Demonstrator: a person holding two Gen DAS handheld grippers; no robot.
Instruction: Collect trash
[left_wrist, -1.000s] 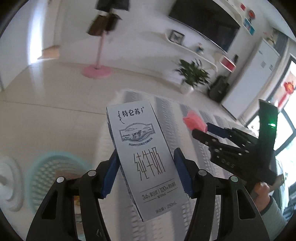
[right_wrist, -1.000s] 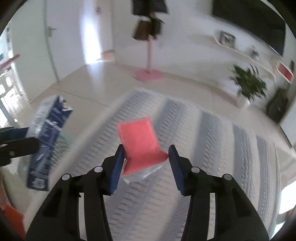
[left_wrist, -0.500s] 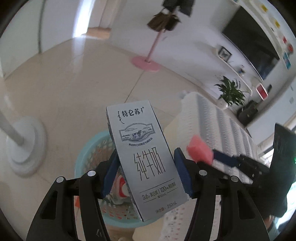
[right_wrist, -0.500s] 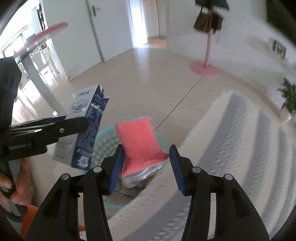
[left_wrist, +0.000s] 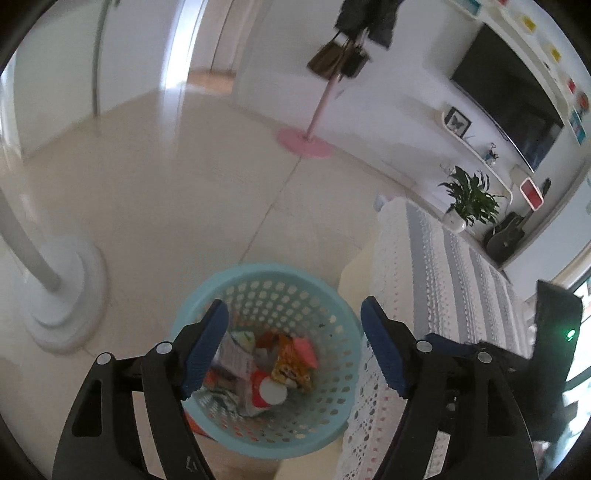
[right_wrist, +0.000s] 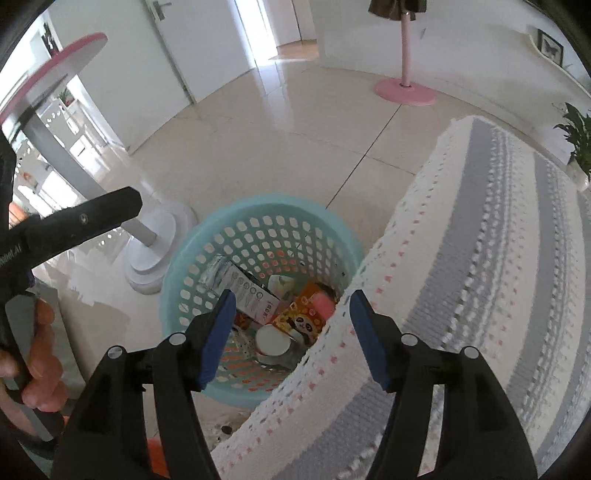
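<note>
Pale blue plastic, punched all over with holes: the basket (left_wrist: 266, 280) sits on the tiled floor just beside the corner of the table draped in a grey-and-white knitted cloth (right_wrist: 491, 280), and both tools hang above its mouth. The left gripper (left_wrist: 293, 345) has its blue-padded fingers spread wide with nothing between them; the right gripper (right_wrist: 291, 332) is the same, splayed and empty.

The trash lies at the bottom of the basket. I can pick out the milk carton (right_wrist: 251, 291) lying on its side, the pink packet (right_wrist: 322, 303) against the wall nearest the table, an orange snack wrapper (left_wrist: 290, 363) and a white round cup lid (left_wrist: 272, 392) among other scraps I cannot name.

All of it looks light. The carton is stiff card with flat faces, so if it ever needed lifting again, a pinch across its two broad faces would hold; squeezed hard it would probably buckle. The pink packet is soft and crinkly and would likely slip, so I would take it by the middle of its body rather than an edge. The basket itself looks thin and flexible, best taken by the rim.

Half a second ago the left fingers were clamped on the carton and the right ones on the pink packet, both held over the basket. Now both have let go and the two pieces rest inside with the rest.
</note>
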